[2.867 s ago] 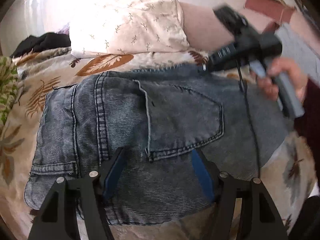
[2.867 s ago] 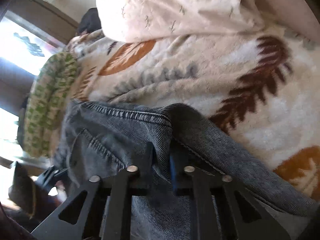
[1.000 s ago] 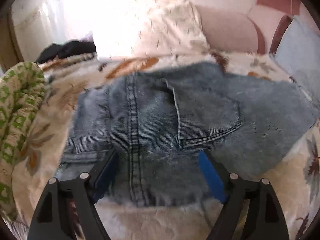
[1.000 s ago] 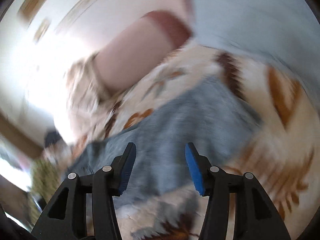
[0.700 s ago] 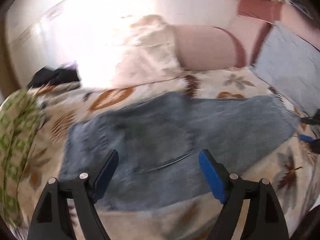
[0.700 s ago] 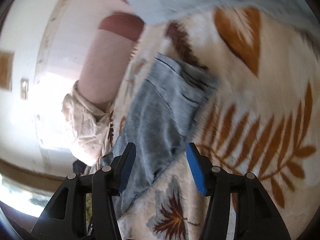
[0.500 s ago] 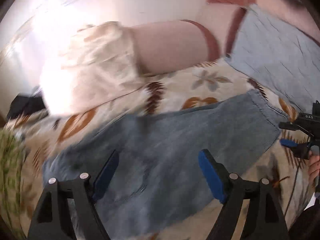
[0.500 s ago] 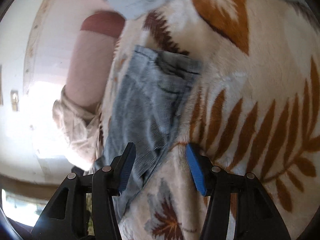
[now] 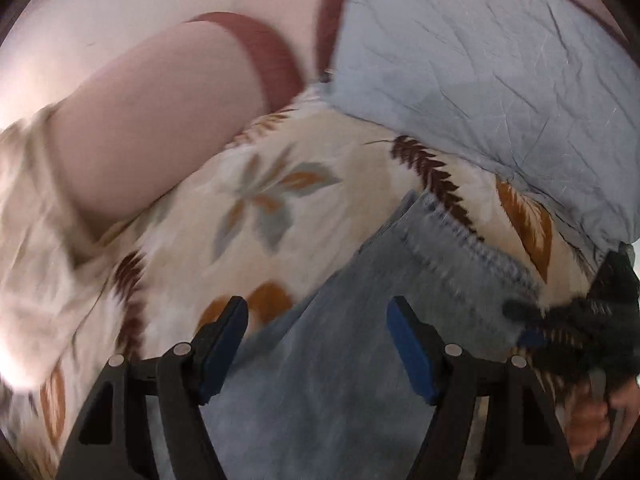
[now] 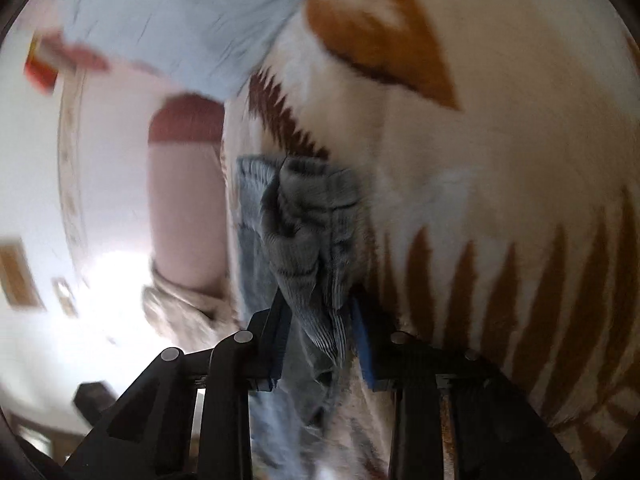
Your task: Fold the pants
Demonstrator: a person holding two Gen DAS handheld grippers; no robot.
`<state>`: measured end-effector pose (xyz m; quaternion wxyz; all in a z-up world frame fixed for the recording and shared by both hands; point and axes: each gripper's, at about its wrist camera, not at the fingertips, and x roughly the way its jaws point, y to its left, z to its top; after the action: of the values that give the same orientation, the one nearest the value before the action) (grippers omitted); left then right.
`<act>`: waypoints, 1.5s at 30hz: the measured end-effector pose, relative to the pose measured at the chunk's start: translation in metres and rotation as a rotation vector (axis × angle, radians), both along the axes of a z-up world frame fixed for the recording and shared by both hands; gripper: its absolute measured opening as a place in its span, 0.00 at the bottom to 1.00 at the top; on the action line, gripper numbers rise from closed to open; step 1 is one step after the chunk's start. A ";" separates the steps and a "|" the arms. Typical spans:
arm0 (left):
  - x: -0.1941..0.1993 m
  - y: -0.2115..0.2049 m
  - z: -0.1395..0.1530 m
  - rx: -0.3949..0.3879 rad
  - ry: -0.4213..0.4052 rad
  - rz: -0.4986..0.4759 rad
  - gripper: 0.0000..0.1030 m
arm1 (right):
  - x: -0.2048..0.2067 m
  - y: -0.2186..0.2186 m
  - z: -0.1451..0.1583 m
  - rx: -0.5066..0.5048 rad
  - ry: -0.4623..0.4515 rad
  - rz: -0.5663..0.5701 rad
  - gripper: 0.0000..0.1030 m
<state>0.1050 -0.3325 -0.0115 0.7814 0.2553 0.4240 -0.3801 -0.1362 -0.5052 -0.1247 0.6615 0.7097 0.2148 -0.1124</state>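
Note:
Faded blue jeans (image 9: pixel 340 400) lie on a leaf-patterned blanket (image 9: pixel 272 240), the leg hem (image 9: pixel 472 240) pointing up and right. My left gripper (image 9: pixel 316 344) hovers over the leg with its jaws wide and closing a little, no cloth pinched. At the right edge of the left wrist view a hand (image 9: pixel 592 420) holds my right gripper (image 9: pixel 532 328) at the hem corner. In the right wrist view the right gripper (image 10: pixel 320 336) is closing, and the bunched hem (image 10: pixel 312 216) fills the gap between its blue pads.
A grey-blue pillow (image 9: pixel 480 80) lies past the hem at the upper right. A pink bolster with a dark red end (image 9: pixel 160 120) sits at the upper left, with cream patterned cloth (image 9: pixel 24 240) beside it. The blanket (image 10: pixel 500 200) spreads out to the right of the hem.
The left view swept from the waist and back pocket along the leg to the hem. The right gripper rolled, dropped onto the hem corner, and its jaws narrowed around the cloth.

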 end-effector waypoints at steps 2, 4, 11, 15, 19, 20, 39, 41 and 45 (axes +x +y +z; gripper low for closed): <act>0.003 -0.029 -0.011 0.033 0.014 -0.058 0.72 | -0.001 -0.002 0.000 0.009 -0.002 -0.005 0.27; 0.005 -0.056 -0.024 0.062 0.028 -0.117 0.72 | -0.001 -0.003 -0.001 0.014 0.000 -0.007 0.27; 0.008 -0.110 -0.050 0.092 0.099 -0.279 0.62 | -0.003 -0.012 -0.004 0.047 -0.018 0.010 0.27; 0.011 -0.128 -0.058 0.095 0.139 -0.319 0.59 | 0.001 -0.012 -0.002 0.041 -0.015 0.016 0.27; 0.014 -0.141 -0.066 0.095 0.188 -0.347 0.56 | -0.001 -0.013 -0.002 0.035 -0.014 0.018 0.27; 0.015 -0.142 -0.068 0.089 0.209 -0.349 0.55 | -0.001 -0.013 -0.002 0.031 -0.013 0.019 0.27; 0.001 -0.112 -0.047 -0.054 0.215 -0.343 0.17 | 0.009 -0.018 0.014 -0.093 -0.014 0.050 0.13; 0.004 -0.103 -0.039 -0.081 0.215 -0.336 0.16 | 0.011 -0.016 0.023 -0.133 -0.022 0.061 0.13; 0.012 -0.076 -0.012 -0.153 0.206 -0.323 0.16 | 0.015 -0.006 0.048 -0.228 -0.056 0.094 0.13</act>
<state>0.1170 -0.4088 -0.0236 0.6798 0.2196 0.4252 -0.5558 -0.1215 -0.5113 -0.0769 0.7482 0.6219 0.2152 -0.0848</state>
